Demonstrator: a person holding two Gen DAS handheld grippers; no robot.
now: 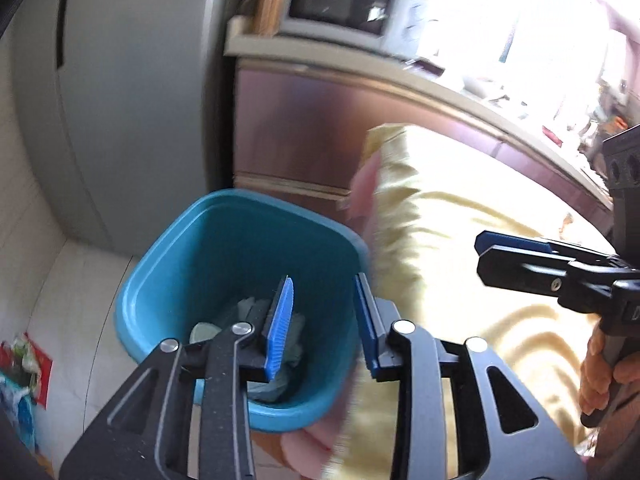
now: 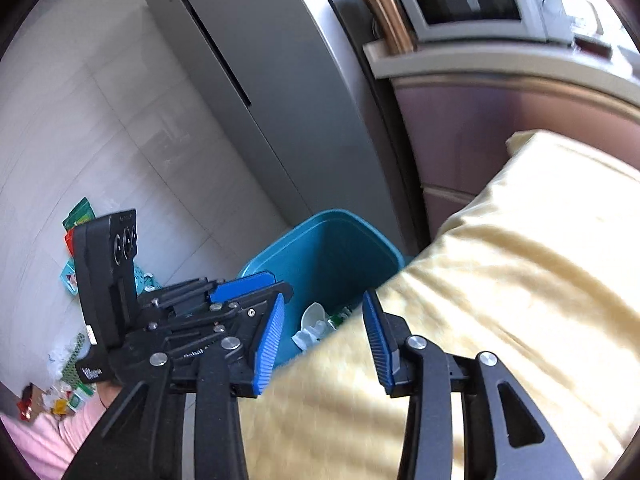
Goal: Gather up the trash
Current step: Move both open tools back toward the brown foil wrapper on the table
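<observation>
Right now the left gripper [image 1: 324, 320] hangs over the teal bin [image 1: 168, 280], jaws spread wide and holding nothing; crumpled trash [image 2: 316, 326] lies at the bin's bottom. Beside it, the right gripper [image 2: 324, 344] is likewise wide apart and empty above a yellow cushion [image 2: 520, 280]. More litter [image 2: 68, 384] sits on the floor.

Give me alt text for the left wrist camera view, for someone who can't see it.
The open, empty left gripper hovers over a teal trash bin holding crumpled waste, beside a yellow cloth. The right gripper enters from the right; a fridge and microwave stand behind.
</observation>
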